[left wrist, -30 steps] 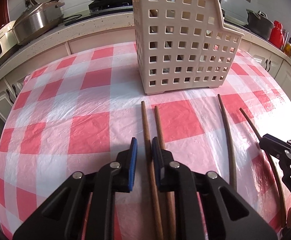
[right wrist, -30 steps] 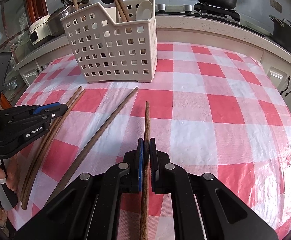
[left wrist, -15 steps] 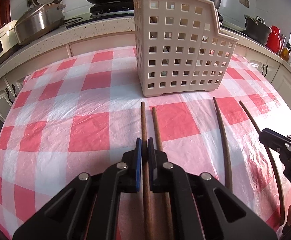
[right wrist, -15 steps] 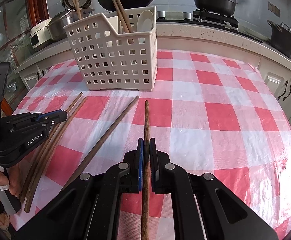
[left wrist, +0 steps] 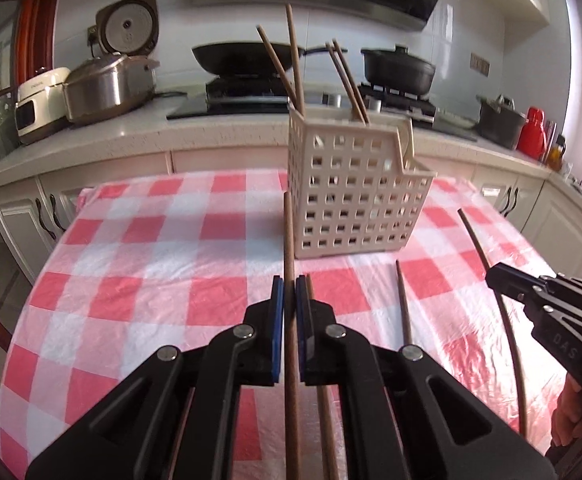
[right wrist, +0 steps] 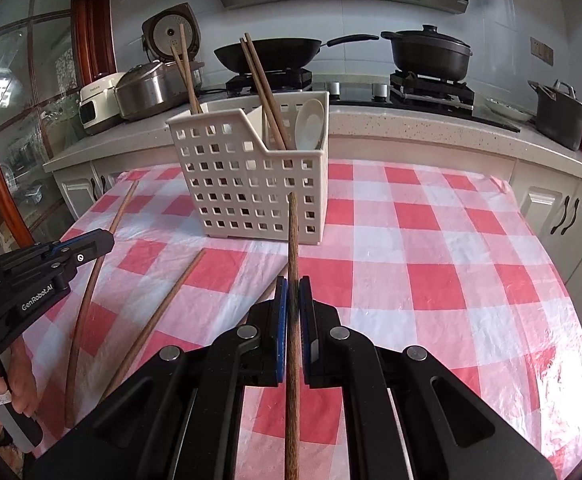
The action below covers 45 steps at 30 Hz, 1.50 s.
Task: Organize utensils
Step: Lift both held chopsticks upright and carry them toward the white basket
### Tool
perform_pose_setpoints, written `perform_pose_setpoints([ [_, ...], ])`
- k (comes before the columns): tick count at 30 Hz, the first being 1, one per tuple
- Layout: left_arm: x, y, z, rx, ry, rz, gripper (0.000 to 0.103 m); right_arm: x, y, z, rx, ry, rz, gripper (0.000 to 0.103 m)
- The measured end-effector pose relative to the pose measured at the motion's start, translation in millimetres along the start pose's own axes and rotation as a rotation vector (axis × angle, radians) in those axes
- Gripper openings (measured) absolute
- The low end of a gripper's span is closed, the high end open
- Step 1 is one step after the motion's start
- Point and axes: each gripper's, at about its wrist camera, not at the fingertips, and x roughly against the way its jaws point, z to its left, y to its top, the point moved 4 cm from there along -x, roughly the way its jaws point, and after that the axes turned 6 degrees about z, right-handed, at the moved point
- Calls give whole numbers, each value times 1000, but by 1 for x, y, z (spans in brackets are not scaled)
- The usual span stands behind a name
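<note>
Chopsticks are clamped one in each of our grippers, left (left wrist: 289,300) and right (right wrist: 293,300), lifted above the checked tablecloth (right wrist: 431,248); next we must tip them into the white basket (right wrist: 251,184).

You've got one brown wooden chopstick (left wrist: 290,240) running straight up the middle of the left wrist frame, its tip over the lower left corner of the cream slotted basket (left wrist: 355,196). A second chopstick (right wrist: 293,248) stands likewise at the centre of the right wrist frame. Two more chopsticks (right wrist: 159,312) lie flat at lower left there, while several lean upright inside that basket at upper centre beside a white spoon (right wrist: 310,124).
</note>
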Motion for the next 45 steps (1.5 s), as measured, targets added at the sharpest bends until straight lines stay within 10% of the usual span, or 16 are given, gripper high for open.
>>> perform_pose_setpoints([
  [29, 121, -1, -5, -39, 10, -341, 6, 88, 19, 14, 47, 21, -269, 6],
  [45, 131, -2, -5, -46, 13, -382, 6, 100, 16, 21, 76, 14, -337, 6],
])
